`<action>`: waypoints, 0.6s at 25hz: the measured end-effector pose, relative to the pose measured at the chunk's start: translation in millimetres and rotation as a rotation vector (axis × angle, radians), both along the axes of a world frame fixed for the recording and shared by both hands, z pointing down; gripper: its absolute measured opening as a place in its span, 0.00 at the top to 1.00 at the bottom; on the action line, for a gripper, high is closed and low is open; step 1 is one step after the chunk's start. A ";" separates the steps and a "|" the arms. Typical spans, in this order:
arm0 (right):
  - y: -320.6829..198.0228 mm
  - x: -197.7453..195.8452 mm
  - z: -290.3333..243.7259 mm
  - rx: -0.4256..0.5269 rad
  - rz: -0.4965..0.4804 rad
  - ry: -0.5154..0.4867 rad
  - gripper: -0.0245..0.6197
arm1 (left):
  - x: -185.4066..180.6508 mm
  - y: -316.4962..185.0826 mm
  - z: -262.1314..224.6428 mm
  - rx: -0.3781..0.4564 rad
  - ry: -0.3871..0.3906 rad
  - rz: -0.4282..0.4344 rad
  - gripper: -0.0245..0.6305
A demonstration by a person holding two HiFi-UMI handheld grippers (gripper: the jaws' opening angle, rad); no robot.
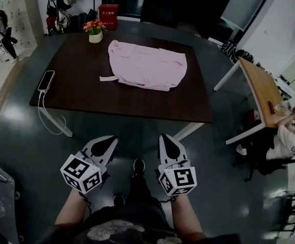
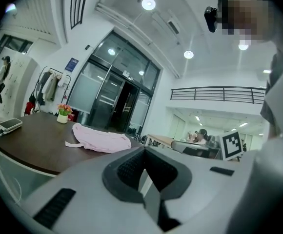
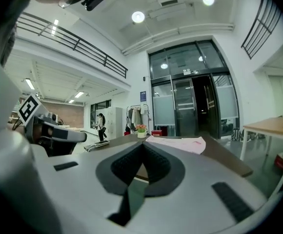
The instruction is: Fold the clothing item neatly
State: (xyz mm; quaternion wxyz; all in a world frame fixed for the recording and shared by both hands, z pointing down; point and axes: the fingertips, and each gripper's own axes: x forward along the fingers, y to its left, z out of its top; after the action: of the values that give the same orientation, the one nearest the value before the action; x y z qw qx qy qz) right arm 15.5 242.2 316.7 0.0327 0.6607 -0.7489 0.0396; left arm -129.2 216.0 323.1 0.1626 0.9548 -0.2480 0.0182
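— Head view: where is the pink garment (image 1: 147, 65)?
— It lies on the dark counter (image 1: 86, 103), well apart from both tools. A white pot (image 1: 95, 37) at the far corner holds flowers (image 1: 93, 26).
— And the tools?
— The left tool (image 1: 107, 141) and the right tool (image 1: 166, 140) are fully closed and hold nothing.

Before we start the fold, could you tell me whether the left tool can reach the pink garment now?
Probably not yet: the left tool, shut, is over the floor, short of the table, and the pink garment lies farther in. Nothing stands between; a step forward should do.
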 end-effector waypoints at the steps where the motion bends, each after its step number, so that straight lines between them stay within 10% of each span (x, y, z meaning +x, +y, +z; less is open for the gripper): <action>1: 7.8 -2.3 1.7 -0.007 0.011 -0.007 0.97 | -5.5 6.4 0.2 -0.001 0.001 0.003 0.95; 15: 70.0 -15.4 9.9 -0.039 0.096 0.002 0.97 | -31.2 55.3 0.8 0.000 0.009 0.029 0.95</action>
State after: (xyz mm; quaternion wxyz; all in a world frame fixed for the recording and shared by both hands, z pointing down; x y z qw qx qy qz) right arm 0.1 312.1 326.5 0.0444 0.6951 -0.7154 0.0549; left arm -160.4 271.3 323.9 0.1632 0.9585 -0.2334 0.0165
